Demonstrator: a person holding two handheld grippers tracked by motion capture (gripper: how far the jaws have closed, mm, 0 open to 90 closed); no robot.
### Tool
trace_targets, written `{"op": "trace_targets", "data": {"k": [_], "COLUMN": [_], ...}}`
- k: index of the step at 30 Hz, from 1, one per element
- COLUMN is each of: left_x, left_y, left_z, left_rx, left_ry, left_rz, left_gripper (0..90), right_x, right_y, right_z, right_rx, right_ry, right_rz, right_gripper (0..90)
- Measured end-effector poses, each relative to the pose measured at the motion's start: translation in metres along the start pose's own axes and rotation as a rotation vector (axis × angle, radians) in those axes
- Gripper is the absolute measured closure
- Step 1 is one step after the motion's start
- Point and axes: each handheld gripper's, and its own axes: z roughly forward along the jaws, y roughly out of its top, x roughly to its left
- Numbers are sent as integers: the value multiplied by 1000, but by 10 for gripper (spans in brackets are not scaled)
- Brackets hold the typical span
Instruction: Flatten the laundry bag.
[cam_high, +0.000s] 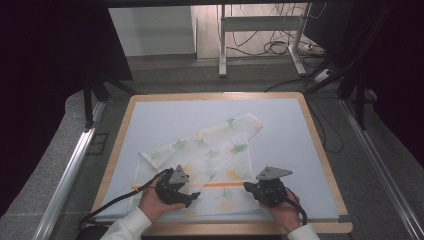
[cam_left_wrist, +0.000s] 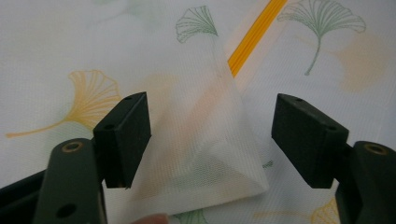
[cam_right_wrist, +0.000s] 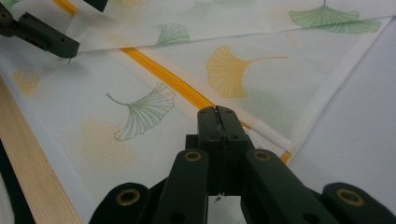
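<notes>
Folding was under way: the right gripper (cam_right_wrist: 219, 116) had its fingers pinched closed on the cloth (cam_high: 210, 150) edge, while the left gripper (cam_left_wrist: 210, 135) stood open around a folded corner (cam_left_wrist: 224, 172). Next, I judged, those open fingers needed to close on that corner.

The near edge of the cloth (cam_high: 205, 150) is hidden in the high view beneath the left gripper (cam_high: 192, 196) and the right gripper (cam_high: 248, 186). Whether cloth is pinched between the right gripper's closed jaws cannot be told in the right gripper view. In the left gripper view, a blurred fingertip (cam_left_wrist: 152, 219) is cut off by the bottom edge.
</notes>
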Motion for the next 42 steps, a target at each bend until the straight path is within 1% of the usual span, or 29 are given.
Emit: {"op": "trace_targets", "data": {"k": [4,9,10,13,14,17,19,20,24,25,26,28,33,36,42], "left_x": [0,0,2,5,7,10,12,12,14,14,16,16,17,17,18], "left_y": [-1,-2,-2,-2,-3,-3,-2,-2,-2,-2,-2,-1,-1,-1,-2], "left_z": [4,5,4,3,3,2,2,2,1,1,1,2,2,2,0], "left_rx": [28,35,39,38,36,35,33,33,38,38,35,32,30,26,21], "left_ry": [2,8,11,11,14,16,-6,-7,-1,-1,-7,-11,-16,-3,5], "left_rz": [6,5,9,0,-9,-14,-26,-26,-31,-31,-44,-49,-51,-48,-49], "left_gripper": [322,396,423,538,576,644,694,734,829,842,852,865,883,888,890], "right_x": [1,3,4,5,7,9,13,14,18,18,20,22,24,27,27], "right_y": [0,1,2,2,3,5,7,8,11,11,12,12,14,16,16], "right_z": [1,2,3,4,6,9,12,13,18,18,21,23,27,31,34], "right_rx": [2,1,1,2,5,8,10,9,15,15,19,22,27,30,42], "right_ry": [5,16,18,23,27,33,43,45,55,55,59,60,61,64,65], "right_rz": [-1,-2,1,-3,-4,-8,-13,-15,-19,-19,-21,-22,-23,-24,-29], "right_gripper": [889,889,889,889,889,888,888,888,888,888,888,888,888,888,888]}}
